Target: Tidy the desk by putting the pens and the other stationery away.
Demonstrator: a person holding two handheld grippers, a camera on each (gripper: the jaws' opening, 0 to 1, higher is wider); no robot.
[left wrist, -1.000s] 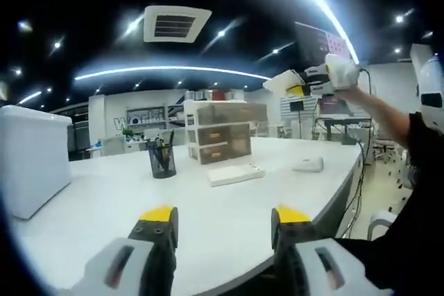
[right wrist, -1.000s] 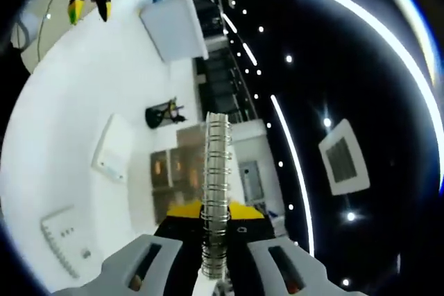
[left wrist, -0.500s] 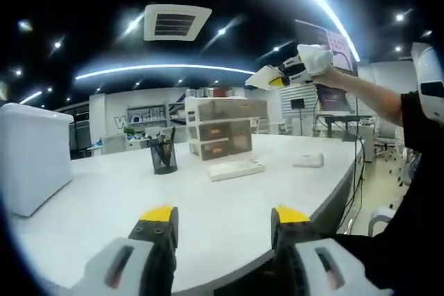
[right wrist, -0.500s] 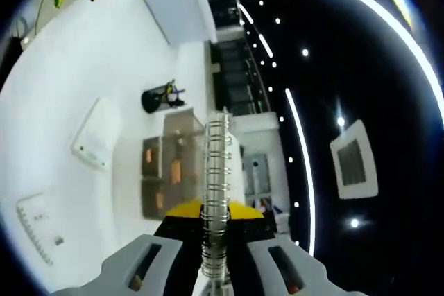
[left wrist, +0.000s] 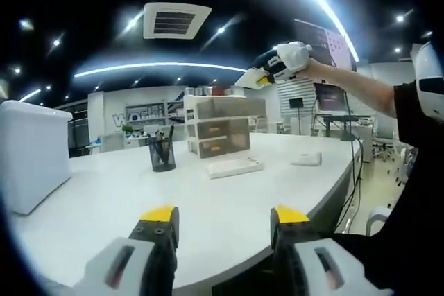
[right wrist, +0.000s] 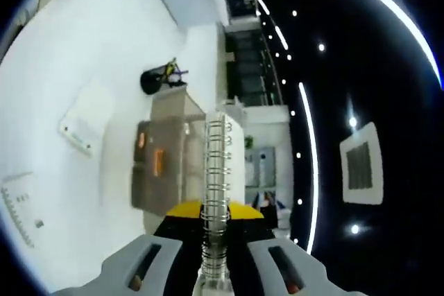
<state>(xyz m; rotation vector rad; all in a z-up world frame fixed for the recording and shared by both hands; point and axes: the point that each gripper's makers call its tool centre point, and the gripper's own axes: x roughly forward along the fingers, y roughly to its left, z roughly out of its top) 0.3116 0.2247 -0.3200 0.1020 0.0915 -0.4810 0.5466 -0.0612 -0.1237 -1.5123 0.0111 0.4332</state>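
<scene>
Overhead, right gripper [left wrist: 258, 78] clamps a spiral notebook [right wrist: 216, 192], seemingly above drawers [left wrist: 220, 127].

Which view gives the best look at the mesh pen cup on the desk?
The left gripper view: the pen cup stands upright beside the drawer unit, pens visible. In the right gripper view it is rolled sideways and small.

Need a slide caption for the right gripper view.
Right gripper clamps a spiral-bound notebook above the drawer unit.

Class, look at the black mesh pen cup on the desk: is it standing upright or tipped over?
Upright. In the left gripper view the pen cup stands on its base on the desk, mouth up, pens sticking out of the top.
</scene>
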